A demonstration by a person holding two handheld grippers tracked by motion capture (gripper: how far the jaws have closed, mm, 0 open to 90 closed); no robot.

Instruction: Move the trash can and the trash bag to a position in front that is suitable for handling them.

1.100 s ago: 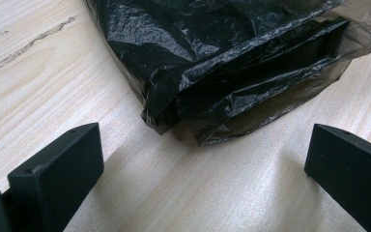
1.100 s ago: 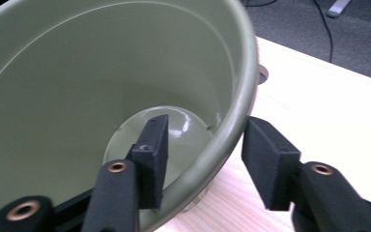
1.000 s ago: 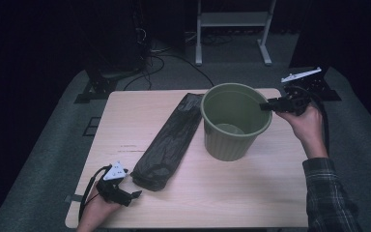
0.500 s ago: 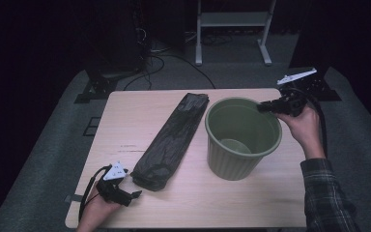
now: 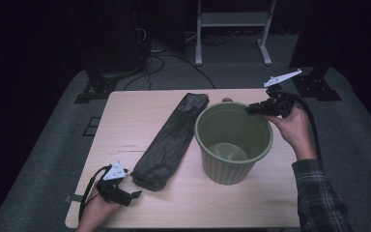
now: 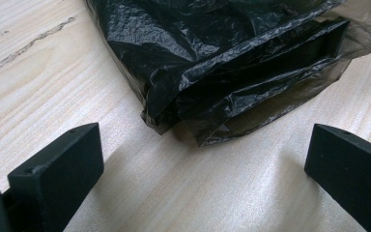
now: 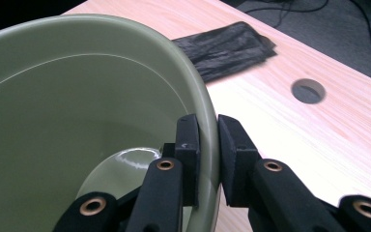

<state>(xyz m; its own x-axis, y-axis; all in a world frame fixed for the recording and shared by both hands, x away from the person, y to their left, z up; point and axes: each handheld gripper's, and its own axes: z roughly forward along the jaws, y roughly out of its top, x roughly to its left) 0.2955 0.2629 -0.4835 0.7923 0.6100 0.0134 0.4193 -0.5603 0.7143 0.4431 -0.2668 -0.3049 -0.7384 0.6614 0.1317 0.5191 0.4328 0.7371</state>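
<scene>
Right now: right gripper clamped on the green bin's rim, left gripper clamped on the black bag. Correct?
Half right. The right gripper is clamped on the green bin rim. The left gripper is open, as the left gripper view shows: its jaws stand wide apart on the table, short of the black bag.

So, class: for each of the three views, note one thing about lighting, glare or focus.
High view: the pale wooden table is lit, the surrounding floor falls into darkness. Left gripper view: the crumpled black plastic bag shows sheen, and soft shadows lie by the jaws. Right gripper view: a bright glare spot sits on the round green plastic bin's floor; the far bag looks blurred.
</scene>
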